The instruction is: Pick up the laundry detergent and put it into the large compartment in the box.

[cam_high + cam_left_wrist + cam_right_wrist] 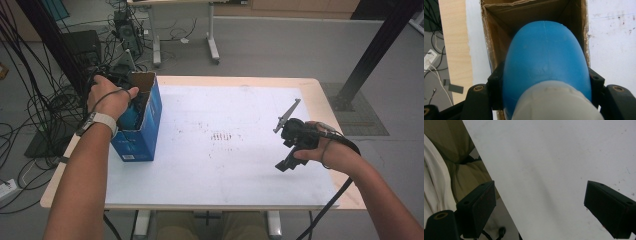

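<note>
Bottle point(546, 62), blue with a pale cap end nearest the camera, is sitting clamped between the jaws of the left tool point(546, 82), its rounded body pointing down into the open mouth of the cardboard box point(499, 15); judging by that line-up, the person is lowering it lengthwise so it clears the brown inner walls without catching a flap. The left gripper view is giving that fit plainly, while the high view is showing the blue outside of the box point(142, 132) standing upright at the left edge of the worktop point(240, 165), with the left hand point(107, 97) covering its opening and a sliver of blue, probably the bottle, under the wrist. Farther out, the right tool point(290, 142) is hanging above the white sheet at the right side, well apart from the box, likely just keeping clear. The right gripper view is showing its jaws standing wide with nothing between them, and the person's lap beyond the worktop's edge.
</note>
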A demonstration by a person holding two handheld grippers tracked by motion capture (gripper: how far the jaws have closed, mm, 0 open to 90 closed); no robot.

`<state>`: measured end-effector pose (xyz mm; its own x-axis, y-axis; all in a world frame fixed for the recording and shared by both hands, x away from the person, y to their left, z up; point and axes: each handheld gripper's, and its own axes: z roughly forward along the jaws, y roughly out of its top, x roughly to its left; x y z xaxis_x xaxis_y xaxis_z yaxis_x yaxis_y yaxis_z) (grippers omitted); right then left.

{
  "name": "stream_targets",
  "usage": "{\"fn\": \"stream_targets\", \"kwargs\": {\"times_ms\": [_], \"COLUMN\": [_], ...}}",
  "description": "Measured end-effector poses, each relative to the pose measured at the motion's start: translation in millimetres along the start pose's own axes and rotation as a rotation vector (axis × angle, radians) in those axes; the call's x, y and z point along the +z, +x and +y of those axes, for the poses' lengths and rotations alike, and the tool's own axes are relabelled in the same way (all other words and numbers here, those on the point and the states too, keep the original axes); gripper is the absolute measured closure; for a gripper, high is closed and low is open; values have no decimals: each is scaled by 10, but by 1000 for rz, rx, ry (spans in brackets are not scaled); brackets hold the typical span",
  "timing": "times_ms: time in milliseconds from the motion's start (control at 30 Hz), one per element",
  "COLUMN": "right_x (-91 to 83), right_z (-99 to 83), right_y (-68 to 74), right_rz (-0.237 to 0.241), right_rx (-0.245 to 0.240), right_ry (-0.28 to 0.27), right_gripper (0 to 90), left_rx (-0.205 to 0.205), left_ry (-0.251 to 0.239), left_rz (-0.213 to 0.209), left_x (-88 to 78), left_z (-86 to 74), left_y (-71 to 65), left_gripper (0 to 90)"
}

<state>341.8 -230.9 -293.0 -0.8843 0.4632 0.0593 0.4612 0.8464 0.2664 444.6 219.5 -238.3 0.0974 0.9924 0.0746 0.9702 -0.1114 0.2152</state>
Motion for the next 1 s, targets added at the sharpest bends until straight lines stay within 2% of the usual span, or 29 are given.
{"fn": "stream_targets", "kwargs": {"times_ms": [1000], "right_x": [67], "right_z": [18], "right_y": [-17], "right_rz": [12], "right_rx": [0], "right_ry": [9], "right_gripper": [106], "left_rx": [6], "left_ry": [22], "left_rz": [-6], "left_x": [290], "left_z": [-80], "left_y": [47], "left_gripper": [378]}}
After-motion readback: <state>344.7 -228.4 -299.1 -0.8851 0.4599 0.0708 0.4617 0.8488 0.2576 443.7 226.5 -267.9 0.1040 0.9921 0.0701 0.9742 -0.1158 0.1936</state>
